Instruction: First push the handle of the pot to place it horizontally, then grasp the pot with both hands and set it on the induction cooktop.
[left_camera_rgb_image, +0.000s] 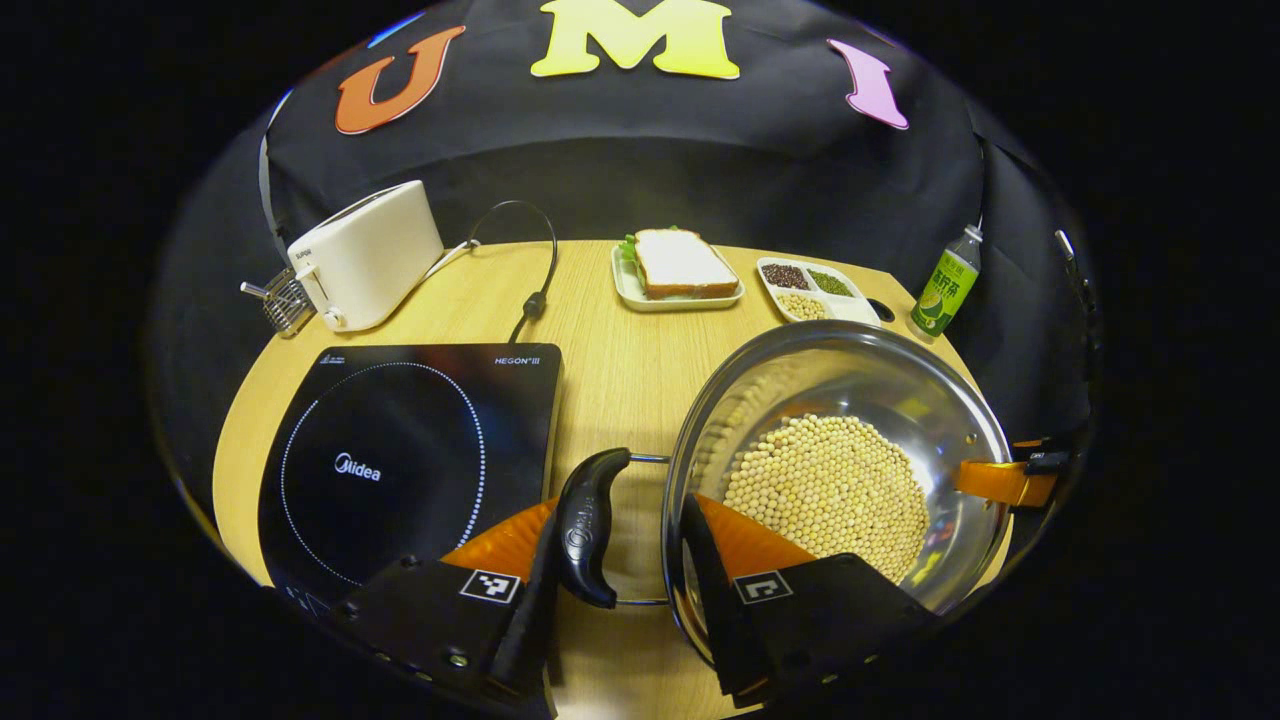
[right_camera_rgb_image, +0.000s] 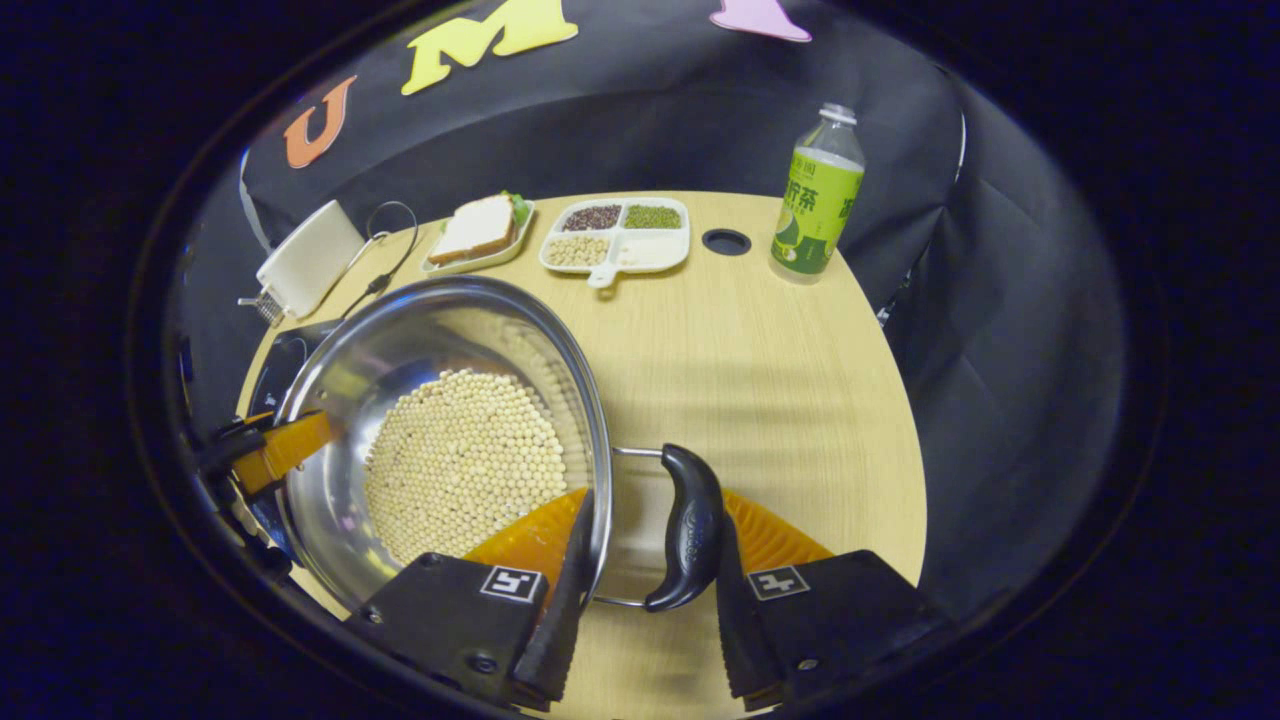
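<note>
That shiny steel pot (left_camera_rgb_image: 840, 460) full of pale beans sits on the wooden worktop (left_camera_rgb_image: 620, 370) beside the black induction cooktop (left_camera_rgb_image: 400, 460), looking heavy and slick, so each hand-held gripper (left_camera_rgb_image: 620, 560) (right_camera_rgb_image: 650, 560) straddling a black side handle (left_camera_rgb_image: 590, 525) (right_camera_rgb_image: 688, 525), fingers open around it, seems smart.

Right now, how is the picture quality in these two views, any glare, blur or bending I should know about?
Left gripper view: sharp, fisheye bends the table edge into a curve; the pot wall mirrors the soybeans, and the cooktop shows a soft sheen. Right gripper view: also sharp, curved the same way; the pot's inner wall is bright with reflections, and faint banded shadows cross the table right of the pot.
</note>
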